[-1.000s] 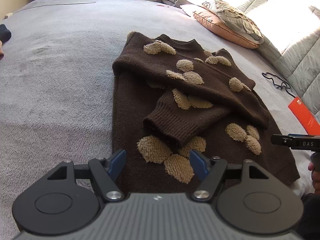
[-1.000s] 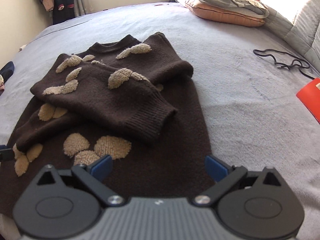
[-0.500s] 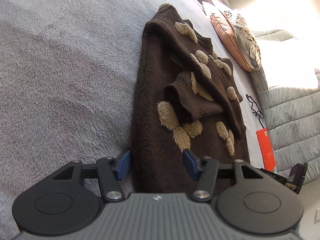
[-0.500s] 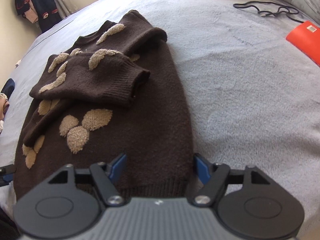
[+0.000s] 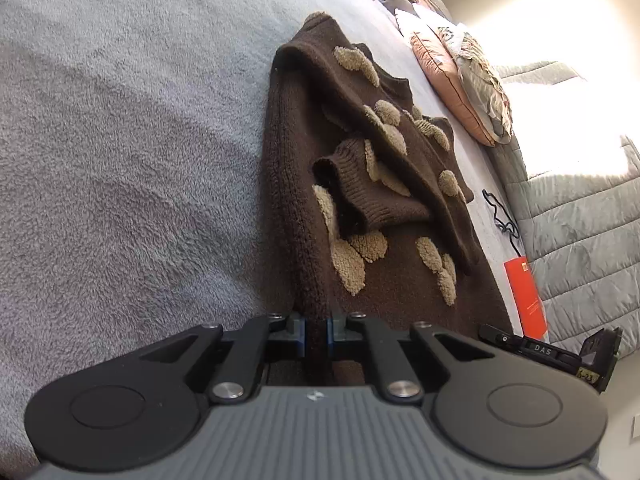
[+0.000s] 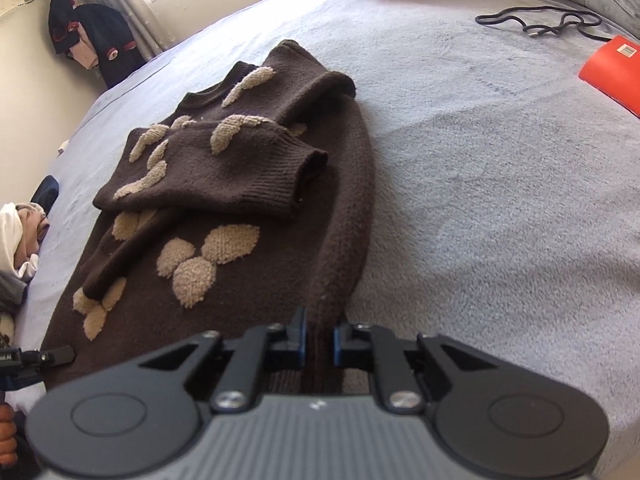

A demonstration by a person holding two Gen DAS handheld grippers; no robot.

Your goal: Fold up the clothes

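A brown sweater (image 6: 280, 216) with tan fuzzy patches lies flat on the grey bed (image 6: 500, 200), both sleeves folded across its chest. The left gripper (image 5: 316, 338) pinches the hem at one bottom corner, the blue pads pressed onto a ridge of knit. The right gripper (image 6: 320, 338) pinches the hem at the other bottom corner; its jaws are closing, with the dark ribbed fabric squeezed between them.

The left wrist view looks along the sweater's side edge and takes in a stack of pillows (image 5: 460, 76) at the head of the bed, a quilted grey comforter (image 5: 580, 216), a black cable (image 5: 500, 216) and an orange card (image 5: 526, 300) beside the sweater; the right gripper's black tip shows near the card. The right wrist view shows instead the wall side: dark clothes hanging (image 6: 88, 40) by a curtain, a heap of laundry (image 6: 20, 240) at the bed's edge, the left gripper's tip poking in low on that side, and part of a hand (image 6: 6, 428) below it. It also catches the cable (image 6: 540, 24) and card (image 6: 616, 72) from above.

A second ago both grippers stood wide apart above the hem with nothing between the pads; since then they have come down to the corners and closed on the fabric, and the left view has rolled, so the sweater now runs slantwise through it.
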